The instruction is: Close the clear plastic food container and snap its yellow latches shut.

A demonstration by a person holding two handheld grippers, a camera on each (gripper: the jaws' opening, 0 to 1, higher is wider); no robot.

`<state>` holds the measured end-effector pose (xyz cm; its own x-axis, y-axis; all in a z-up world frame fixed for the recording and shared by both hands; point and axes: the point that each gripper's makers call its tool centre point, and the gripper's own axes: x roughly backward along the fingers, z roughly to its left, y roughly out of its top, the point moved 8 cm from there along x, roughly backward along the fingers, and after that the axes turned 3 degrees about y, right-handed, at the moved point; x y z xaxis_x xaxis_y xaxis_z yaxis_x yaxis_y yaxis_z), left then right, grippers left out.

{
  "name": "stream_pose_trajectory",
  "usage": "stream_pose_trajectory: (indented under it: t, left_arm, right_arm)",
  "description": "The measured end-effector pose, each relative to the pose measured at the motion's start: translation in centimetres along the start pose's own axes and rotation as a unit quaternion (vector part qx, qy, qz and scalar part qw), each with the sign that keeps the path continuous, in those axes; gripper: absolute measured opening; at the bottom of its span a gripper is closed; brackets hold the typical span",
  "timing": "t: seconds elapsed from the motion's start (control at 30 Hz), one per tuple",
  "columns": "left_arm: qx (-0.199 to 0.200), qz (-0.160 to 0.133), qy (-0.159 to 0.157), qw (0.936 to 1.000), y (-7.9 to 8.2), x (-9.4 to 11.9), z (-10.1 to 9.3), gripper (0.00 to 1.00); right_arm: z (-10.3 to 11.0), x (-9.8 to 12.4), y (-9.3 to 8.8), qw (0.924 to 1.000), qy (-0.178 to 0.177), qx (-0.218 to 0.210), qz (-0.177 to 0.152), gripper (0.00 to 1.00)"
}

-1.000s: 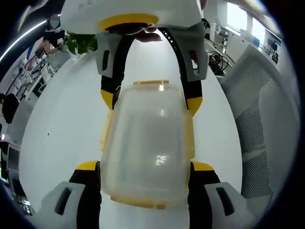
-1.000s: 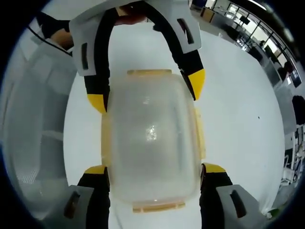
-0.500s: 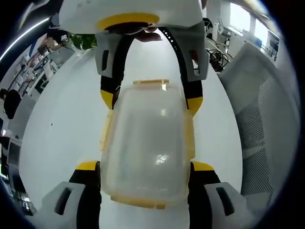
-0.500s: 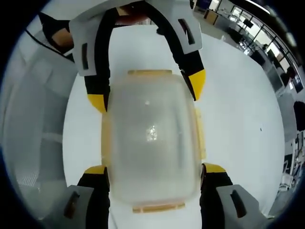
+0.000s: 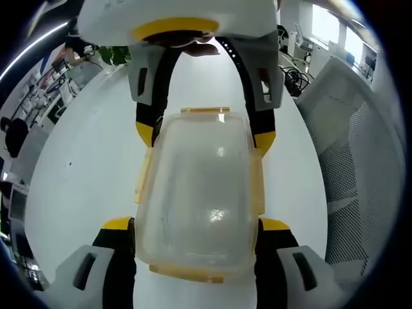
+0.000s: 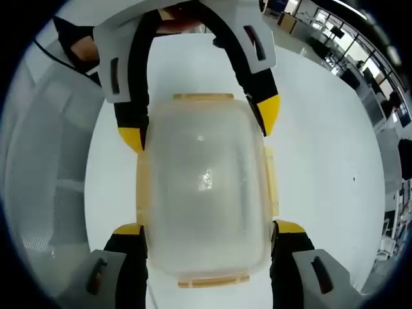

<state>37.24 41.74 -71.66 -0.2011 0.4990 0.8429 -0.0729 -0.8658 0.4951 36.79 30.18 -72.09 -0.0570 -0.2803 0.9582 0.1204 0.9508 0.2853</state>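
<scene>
In the left gripper view, we are looking along our left gripper (image 5: 196, 226), whose black, yellow-tipped jaws are standing wide apart and flanking the near end of the clear rectangular plastic food container (image 5: 196, 193), touching or all but touching its sides. The container is lying on the white table (image 5: 77, 187) with its lid down. Its long axis is running from six to twelve o'clock, straight along our jaws. At twelve o'clock the right gripper (image 5: 203, 132) is facing us and bracketing the far end in the same way. Yellow latches (image 5: 143, 177) are showing along both long sides and at both short ends; we cannot tell whether they are snapped. A white perforated panel (image 5: 347, 161) is standing at three o'clock, so free room is lying mostly toward nine.

In the right gripper view, we are seeing the mirror arrangement: our right gripper (image 6: 203, 228) is spread open around the near end, and the left gripper (image 6: 199, 125) is straddling the far end at twelve o'clock. The container (image 6: 203, 187) is filling the gap between them. Both grippers are equally near, each at one short end, so we judge the end latches the natural next press. Here the panel (image 6: 45, 167) is at nine, with open table (image 6: 322, 167) at three.
</scene>
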Motion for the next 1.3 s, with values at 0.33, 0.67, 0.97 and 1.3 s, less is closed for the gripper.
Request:
stream_pose_trajectory:
  t: [0.33, 0.67, 0.97, 1.3]
  left_arm:
    - [0.004, 0.001, 0.003, 1.0, 0.1, -0.3, 0.8, 0.77]
    - [0.003, 0.0, 0.003, 1.0, 0.3, -0.8, 2.2, 0.77]
    - [0.008, -0.001, 0.003, 1.0, 0.5, -1.2, 3.3, 0.78]
    - [0.007, -0.002, 0.004, 1.0, 0.7, -1.8, 4.6, 0.78]
  right_arm:
    - [-0.9, 0.1, 0.0, 1.0, -0.001, 0.0, 0.0, 0.79]
    - [-2.3, 0.1, -0.1, 1.0, -0.001, -0.002, -0.002, 0.79]
    - [-3.5, 0.1, -0.2, 1.0, 0.0, 0.003, -0.001, 0.79]
    - [-4.8, 0.1, -0.5, 1.0, 0.0, 0.002, -0.003, 0.79]
